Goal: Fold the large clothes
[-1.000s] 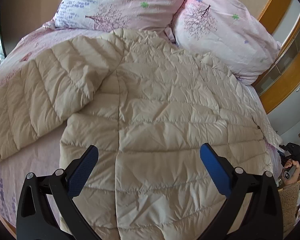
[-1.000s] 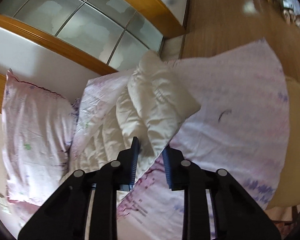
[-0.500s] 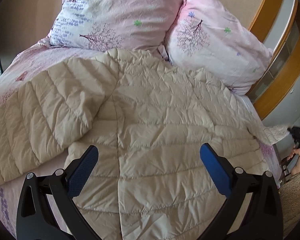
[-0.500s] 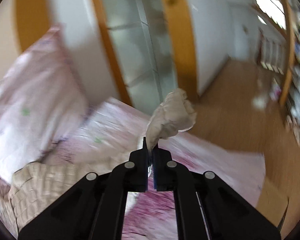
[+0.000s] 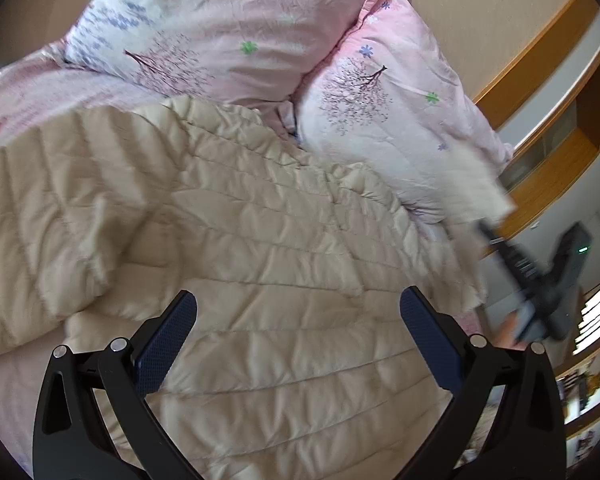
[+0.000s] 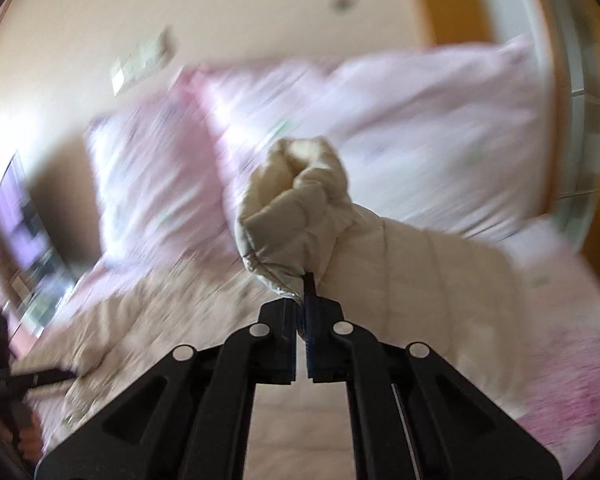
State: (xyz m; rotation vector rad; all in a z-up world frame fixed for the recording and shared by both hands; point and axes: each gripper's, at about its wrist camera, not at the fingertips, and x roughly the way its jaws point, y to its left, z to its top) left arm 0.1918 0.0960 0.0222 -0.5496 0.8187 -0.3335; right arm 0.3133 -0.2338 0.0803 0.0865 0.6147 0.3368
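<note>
- Close to the left wrist camera: left tool (image 5: 298,332), black arms with blue textured pads, jaws spread wide, nothing between them. It hangs above the lower body of the cream quilted puffer jacket (image 5: 260,280); contact with the fabric cannot be told.
- Jacket lies spread flat on the pink floral bed sheet (image 5: 40,92), back panel up as far as the quilting shows, collar end toward the pillows.
- Sleeve on the left of that view (image 5: 48,216) lies out across the sheet, not folded in.
- Close to the right wrist camera: right tool (image 6: 302,300), jaws pressed almost together, pinching the cuff end of the other cream sleeve (image 6: 300,216). The cuff bunches into a knob above the pads; the rest of the sleeve trails down to the right, lifted off the bed.
- The left view shows the same tool (image 5: 540,280) at the jacket's right edge, blurred, with pale fabric smeared above it.
- Farther back: two pink floral pillows (image 5: 380,96) propped at the head of the bed, the collar close to them.
- Background: beige wall, orange wood trim (image 5: 540,60).
- Progress, my reading: early. No fold completed on the body; the first sleeve fold is in hand.
- Left to do, likely: lay this sleeve across the back, bring the other sleeve in, then fold the body up.
</note>
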